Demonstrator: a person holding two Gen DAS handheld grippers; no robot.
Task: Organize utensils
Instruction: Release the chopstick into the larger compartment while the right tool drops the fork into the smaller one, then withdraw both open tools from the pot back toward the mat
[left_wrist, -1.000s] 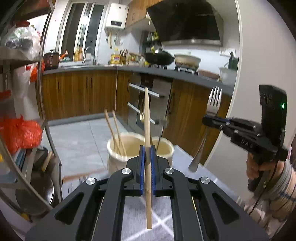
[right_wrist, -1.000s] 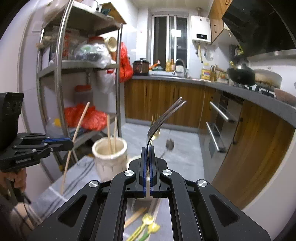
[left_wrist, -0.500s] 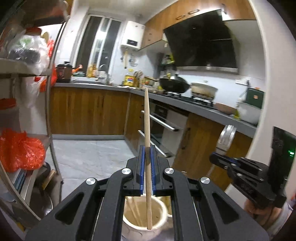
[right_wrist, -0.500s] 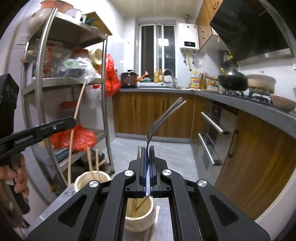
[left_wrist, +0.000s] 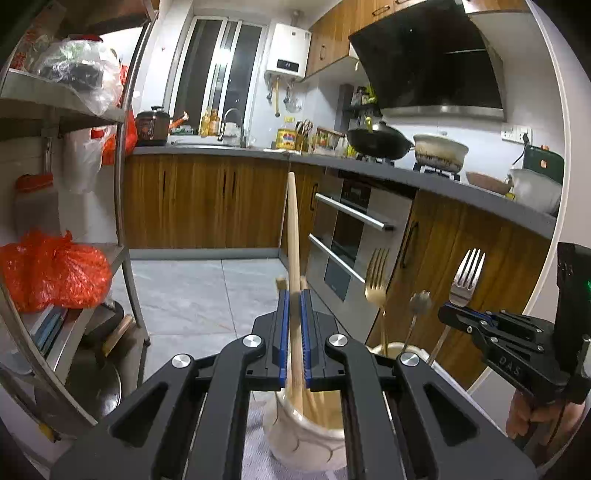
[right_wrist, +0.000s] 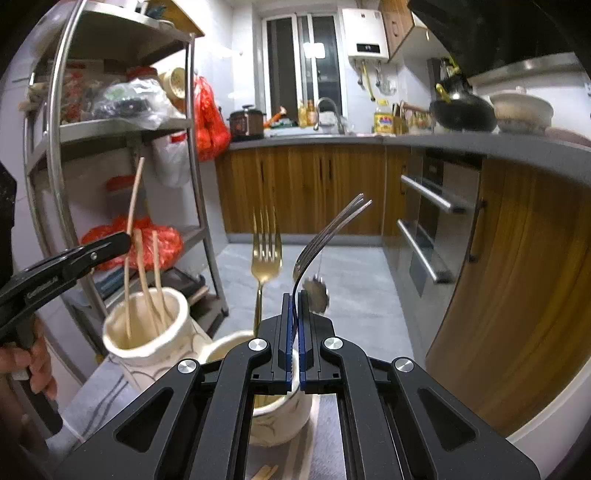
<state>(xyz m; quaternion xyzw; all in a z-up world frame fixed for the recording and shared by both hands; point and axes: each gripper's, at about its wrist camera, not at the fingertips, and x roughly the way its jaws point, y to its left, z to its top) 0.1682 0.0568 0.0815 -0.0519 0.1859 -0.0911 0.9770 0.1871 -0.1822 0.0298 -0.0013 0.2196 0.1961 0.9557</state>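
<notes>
Now the left gripper (left_wrist: 294, 325), clenched on a chopstick (left_wrist: 293, 236), and the right gripper (right_wrist: 294, 328), clenched on a steel fork (right_wrist: 325, 236), each hang over their own jar, the chopstick jar (right_wrist: 147, 347) and the fork jar (right_wrist: 275, 410), so next both need lowering and letting go.

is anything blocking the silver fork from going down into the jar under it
Nothing visible does. The silver fork hangs over the right jar, whose mouth holds only a gold fork and one more utensil, leaving room.
</notes>
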